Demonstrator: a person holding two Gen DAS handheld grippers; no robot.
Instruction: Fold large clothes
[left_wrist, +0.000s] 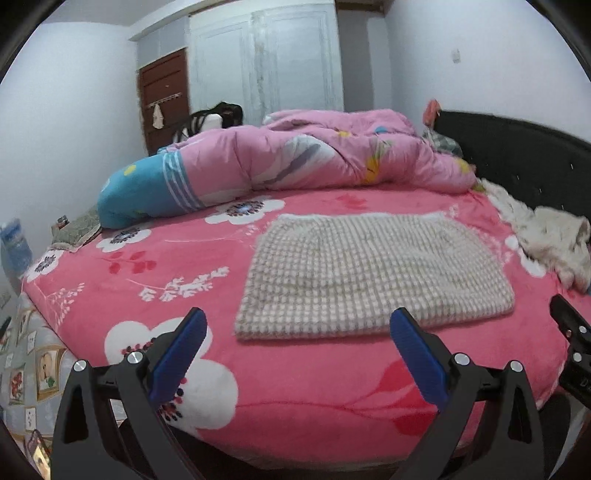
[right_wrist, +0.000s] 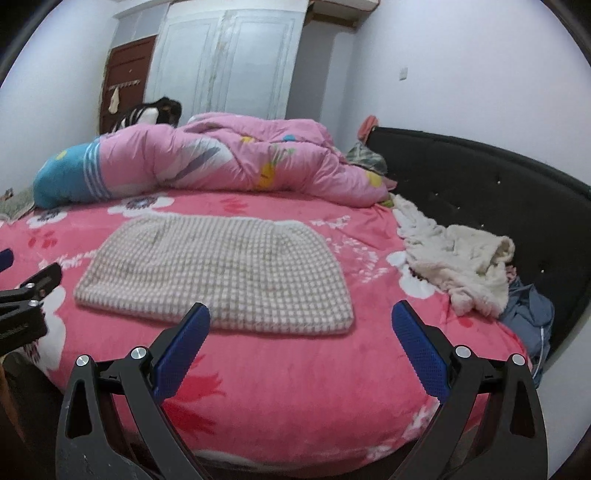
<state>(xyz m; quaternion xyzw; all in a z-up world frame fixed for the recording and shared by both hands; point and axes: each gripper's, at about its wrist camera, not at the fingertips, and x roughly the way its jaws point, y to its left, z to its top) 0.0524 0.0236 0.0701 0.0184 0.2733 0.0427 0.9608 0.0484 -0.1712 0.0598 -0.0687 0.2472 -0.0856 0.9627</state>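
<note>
Left wrist view
Left claw (left_wrist: 297, 326): jaws spread wide, nothing between them, hovering over the near edge of the bed (left_wrist: 295, 417).
Garment (left_wrist: 373, 275): checked grey-and-white knit, folded flat into a rectangle, lying just ahead of the claw and slightly to its right, not touched.
Right claw (left_wrist: 570, 332): black tip at the frame's right edge, beside the garment's near corner.
Writing: none legible.
Beyond the garment: pink quilt (left_wrist: 295, 158) bunched up.

Right wrist view
Right claw (right_wrist: 301, 325): jaws spread wide, holding nothing, above the bed.
Garment (right_wrist: 218, 275): just ahead and left of the claw, its near edge between the fingertips, apart from them.
White fleece (right_wrist: 461, 258): crumpled, ahead to the right, against the black headboard (right_wrist: 480, 177).
Left claw (right_wrist: 22, 273): at the left edge; faint print on its body, unreadable.
</note>
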